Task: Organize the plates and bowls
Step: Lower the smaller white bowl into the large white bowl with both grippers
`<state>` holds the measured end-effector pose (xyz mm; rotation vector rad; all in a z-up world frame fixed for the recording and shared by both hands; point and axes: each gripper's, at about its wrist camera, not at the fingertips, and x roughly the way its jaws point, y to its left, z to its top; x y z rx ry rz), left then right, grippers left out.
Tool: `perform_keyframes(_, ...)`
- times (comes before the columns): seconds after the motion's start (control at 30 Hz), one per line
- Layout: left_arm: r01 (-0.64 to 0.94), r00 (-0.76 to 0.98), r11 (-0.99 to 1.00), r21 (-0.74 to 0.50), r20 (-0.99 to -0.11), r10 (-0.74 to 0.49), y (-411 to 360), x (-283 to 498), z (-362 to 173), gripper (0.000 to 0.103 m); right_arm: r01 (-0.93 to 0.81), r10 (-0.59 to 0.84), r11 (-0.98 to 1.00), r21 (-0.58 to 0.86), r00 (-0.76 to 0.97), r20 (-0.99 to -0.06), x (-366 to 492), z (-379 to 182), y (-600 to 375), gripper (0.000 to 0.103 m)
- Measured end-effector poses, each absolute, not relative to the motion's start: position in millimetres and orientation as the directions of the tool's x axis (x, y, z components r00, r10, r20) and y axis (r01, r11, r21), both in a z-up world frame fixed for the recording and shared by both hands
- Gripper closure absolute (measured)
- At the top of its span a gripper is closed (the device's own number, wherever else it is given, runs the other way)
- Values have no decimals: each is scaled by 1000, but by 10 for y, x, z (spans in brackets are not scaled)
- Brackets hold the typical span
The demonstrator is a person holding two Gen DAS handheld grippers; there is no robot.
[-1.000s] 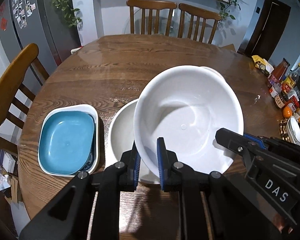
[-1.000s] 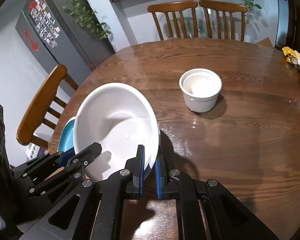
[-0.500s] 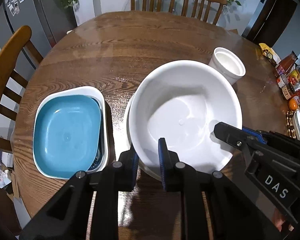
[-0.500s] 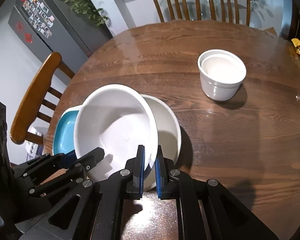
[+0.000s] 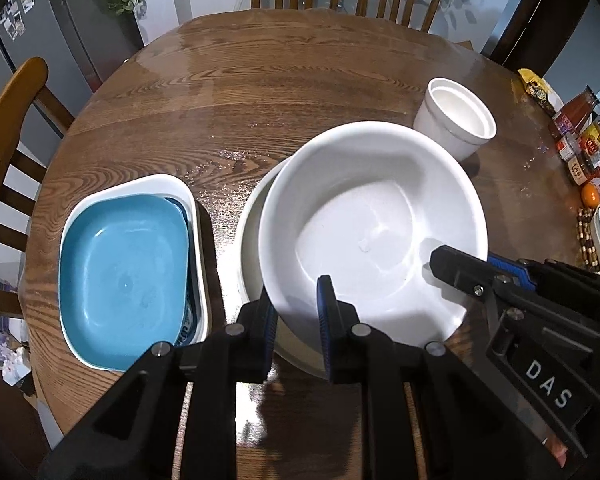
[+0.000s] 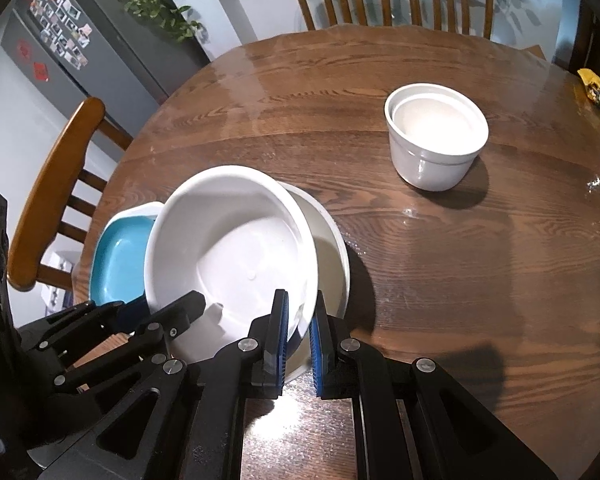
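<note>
2 grippers pinch the bowl's (image 5: 374, 224) near rim: left gripper (image 5: 298, 312) barely clenched, right gripper (image 6: 299, 328) clamped. It sits skewed in the lower bowl (image 6: 330, 252), leaning left.

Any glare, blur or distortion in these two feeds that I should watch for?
Left wrist view: sharp, glare patch on the table beside the large white bowl, fisheye bends the edges. Right wrist view: sharp, sheen across the far tabletop, the small white bowl casts a soft shadow.
</note>
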<state>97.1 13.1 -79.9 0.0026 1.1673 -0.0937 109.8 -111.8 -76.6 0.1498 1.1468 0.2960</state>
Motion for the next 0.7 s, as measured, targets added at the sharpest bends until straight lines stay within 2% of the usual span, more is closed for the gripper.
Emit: perform_keyframes(0.7, 90, 368, 996, -24, -928, -56, 112, 1022, -857, 83, -150, 269, 962, 229, 363, -892, 1133, -832, -1048, 93)
